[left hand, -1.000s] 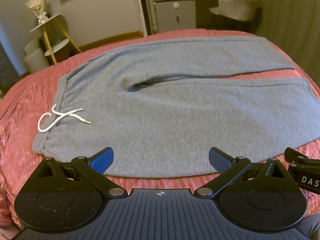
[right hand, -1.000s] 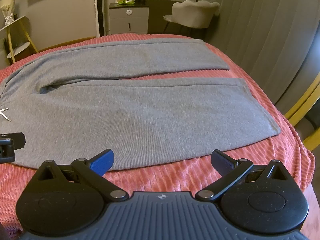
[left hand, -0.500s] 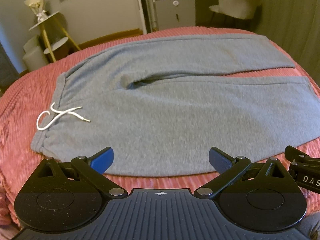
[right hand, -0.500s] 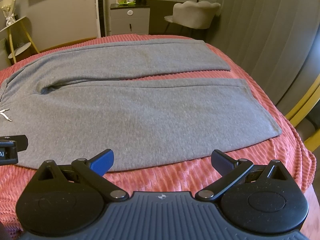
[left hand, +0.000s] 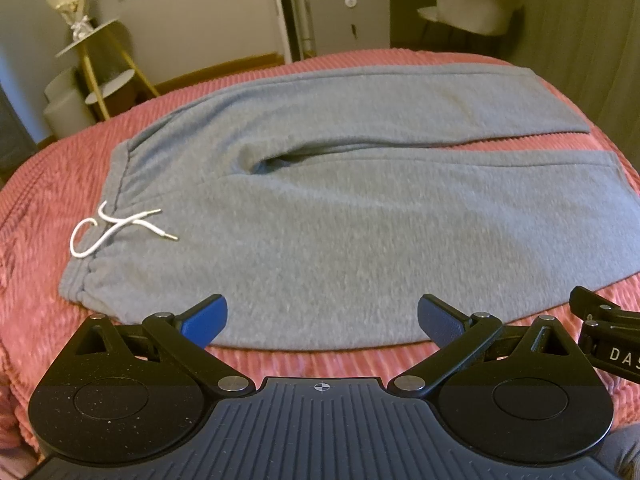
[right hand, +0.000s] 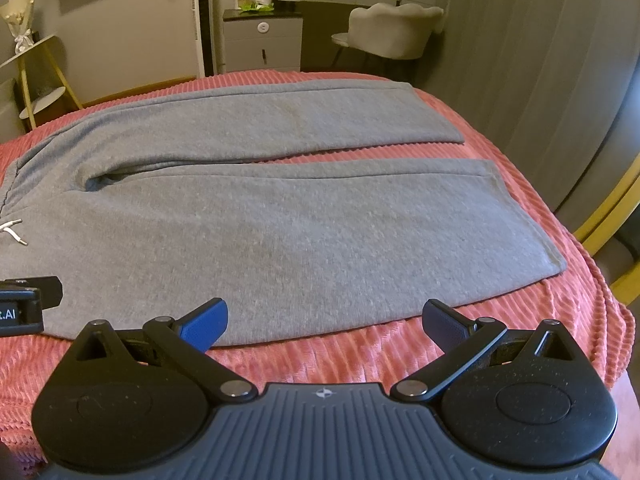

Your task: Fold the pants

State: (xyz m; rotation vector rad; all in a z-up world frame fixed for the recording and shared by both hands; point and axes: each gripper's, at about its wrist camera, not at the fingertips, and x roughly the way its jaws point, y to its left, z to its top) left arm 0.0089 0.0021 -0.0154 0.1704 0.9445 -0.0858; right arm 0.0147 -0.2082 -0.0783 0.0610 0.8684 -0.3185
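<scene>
Pink ribbed bedding covers the bed (left hand: 36, 208), on which the grey pants (left hand: 340, 232) are spread flat, legs apart, waistband to the left with a white drawstring (left hand: 116, 228). The left gripper (left hand: 322, 316) and right gripper (right hand: 324, 318) are held spread wide and empty at the near hem. That near edge is best pinched at both points together, then carried over the far leg evenly. Compared with a second ago, little is changed; the near edge is approached slightly.

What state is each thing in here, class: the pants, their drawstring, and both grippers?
Grey fleece pants: unfolded, spread flat on the pink ribbed bedspread, legs apart.
White drawstring: loose at the waistband, ends lying on the fabric.
Left gripper: open, holding nothing.
Right gripper: open, holding nothing.
</scene>
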